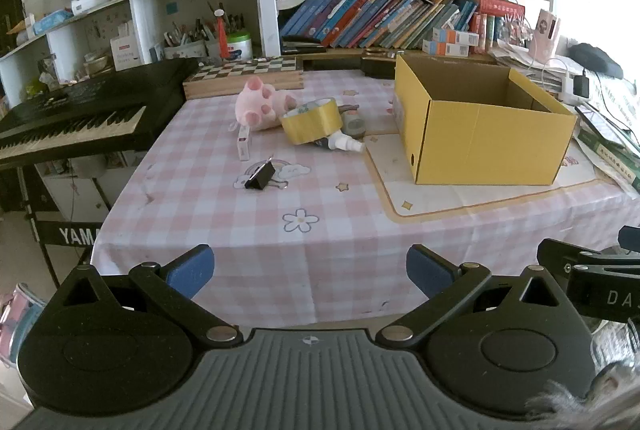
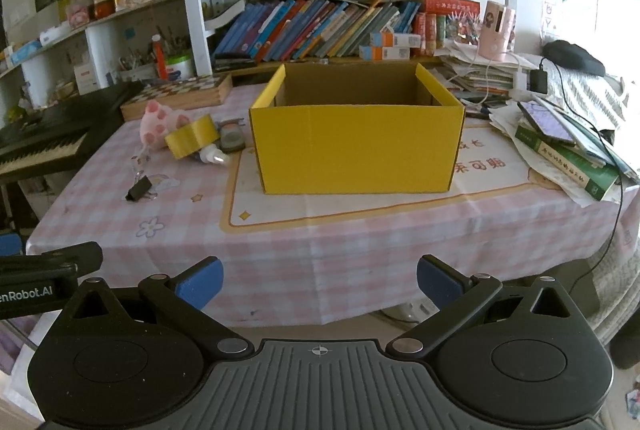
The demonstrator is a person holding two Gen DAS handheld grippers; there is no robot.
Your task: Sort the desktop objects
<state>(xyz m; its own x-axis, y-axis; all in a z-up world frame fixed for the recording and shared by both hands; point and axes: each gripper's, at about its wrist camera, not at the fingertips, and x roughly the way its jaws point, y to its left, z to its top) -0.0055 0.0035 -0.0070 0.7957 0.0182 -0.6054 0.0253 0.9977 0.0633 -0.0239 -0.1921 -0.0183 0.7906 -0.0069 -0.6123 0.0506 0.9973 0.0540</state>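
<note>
The table (image 2: pixel 304 254) fills mid-frame in both views. At center of the right wrist view the open yellow box (image 2: pixel 356 146) likely waits as the bin. Left of it cluster the plush toy (image 1: pixel 260 102), tape roll (image 1: pixel 312 126), spray bottle (image 1: pixel 344 144) and binder clip (image 1: pixel 260 178). Low in frame, the left gripper (image 1: pixel 310 272) and right gripper (image 2: pixel 320 282) hang spread and empty, short of the table edge.

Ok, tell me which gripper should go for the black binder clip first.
Left, probably. The left gripper is open and faces the binder clip almost head-on, while the right gripper faces the yellow box.
</note>
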